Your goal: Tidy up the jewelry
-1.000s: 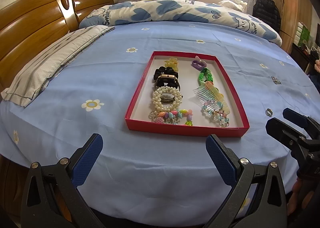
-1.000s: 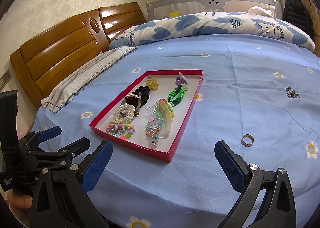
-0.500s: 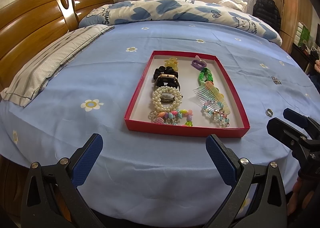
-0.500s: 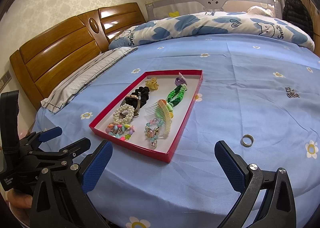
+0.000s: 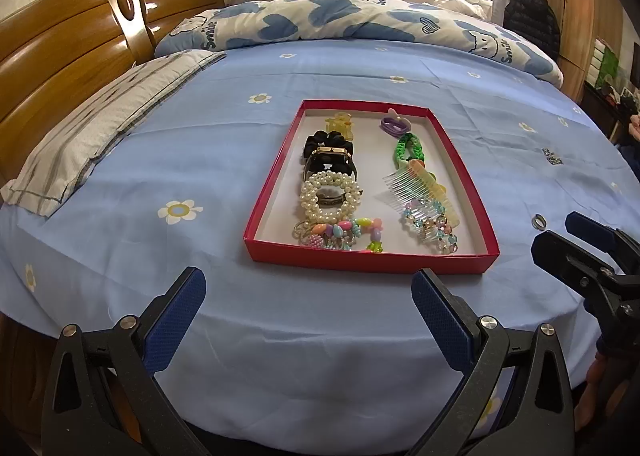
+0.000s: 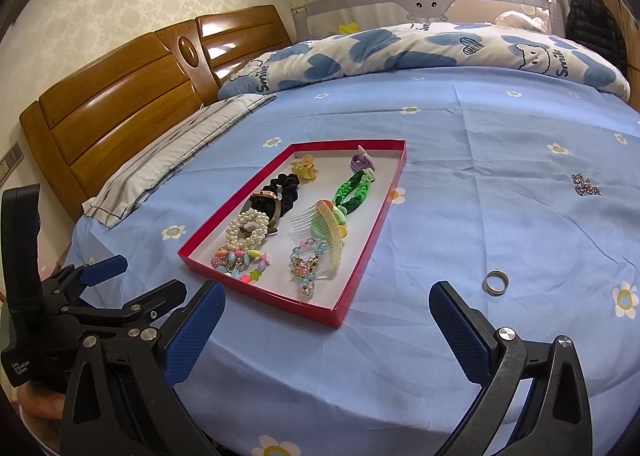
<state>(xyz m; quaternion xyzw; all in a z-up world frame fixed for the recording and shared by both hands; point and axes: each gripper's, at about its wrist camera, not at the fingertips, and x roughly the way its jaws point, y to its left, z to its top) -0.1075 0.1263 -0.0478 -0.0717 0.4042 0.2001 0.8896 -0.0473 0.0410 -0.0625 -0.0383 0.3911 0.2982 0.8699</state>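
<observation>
A red tray (image 5: 370,263) (image 6: 264,296) lies on the blue bedsheet and holds several hair and jewelry pieces: a pearl bracelet (image 5: 330,194), a black scrunchie (image 5: 328,148), a comb (image 5: 416,188), a green braided band (image 5: 408,148). A metal ring (image 6: 496,282) (image 5: 539,221) lies on the sheet right of the tray. A sparkly silver piece (image 6: 586,185) (image 5: 553,157) lies farther right. My left gripper (image 5: 308,312) is open and empty in front of the tray. My right gripper (image 6: 326,324) is open and empty, near the tray's right front corner.
A folded striped pillowcase (image 5: 108,124) lies at the left by the wooden headboard (image 5: 60,56). A blue and white quilt (image 5: 360,24) lies across the far side. The bed's front edge is just below both grippers.
</observation>
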